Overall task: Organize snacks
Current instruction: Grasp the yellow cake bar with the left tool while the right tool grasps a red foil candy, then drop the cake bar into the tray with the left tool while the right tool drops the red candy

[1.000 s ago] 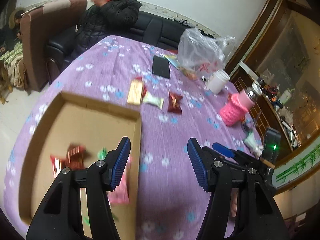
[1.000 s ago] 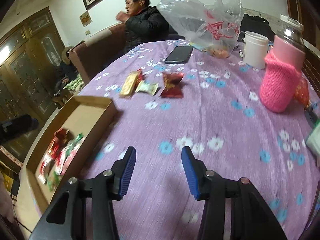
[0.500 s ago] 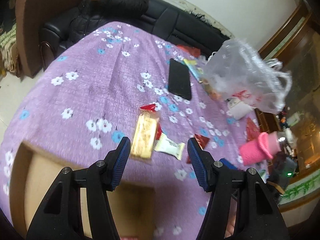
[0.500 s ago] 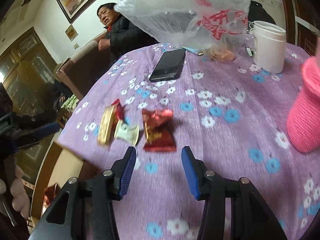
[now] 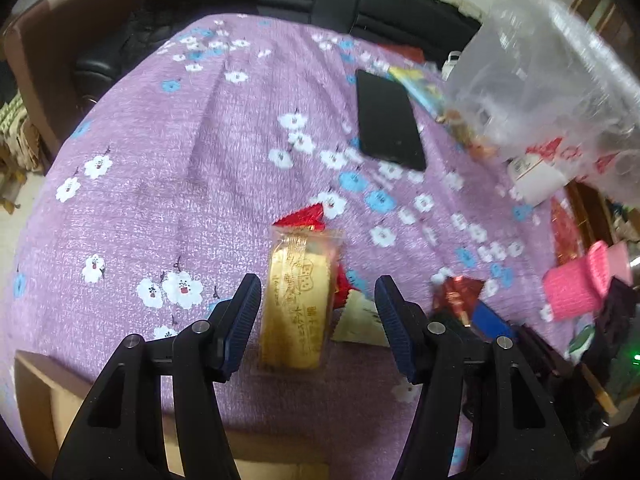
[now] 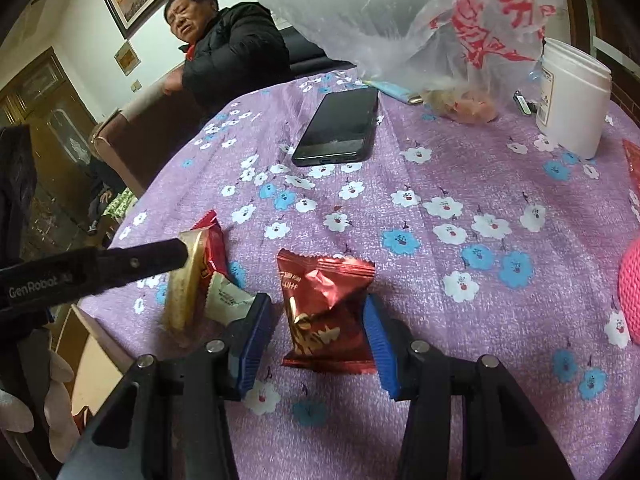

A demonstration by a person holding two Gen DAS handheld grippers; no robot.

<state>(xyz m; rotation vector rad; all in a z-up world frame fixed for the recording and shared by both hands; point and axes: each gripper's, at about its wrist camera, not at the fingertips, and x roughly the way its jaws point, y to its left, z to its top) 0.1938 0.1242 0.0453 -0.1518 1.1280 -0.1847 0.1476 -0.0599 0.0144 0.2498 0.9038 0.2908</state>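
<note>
Grippers (image 5: 316,320) (image 6: 318,330) wide astride separate snack packets

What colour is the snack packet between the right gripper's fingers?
The snack packet is shiny dark red with gold markings, clearest in the right wrist view.

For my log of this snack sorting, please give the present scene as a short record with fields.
left gripper: open, fingers on both sides of the gold snack bar
right gripper: open, straddling the red foil snack packet
other snacks: small white packet beside the bar
surface: purple floral tablecloth
cardboard box: at near left edge
also present: black phone, white jar, plastic bag
</note>
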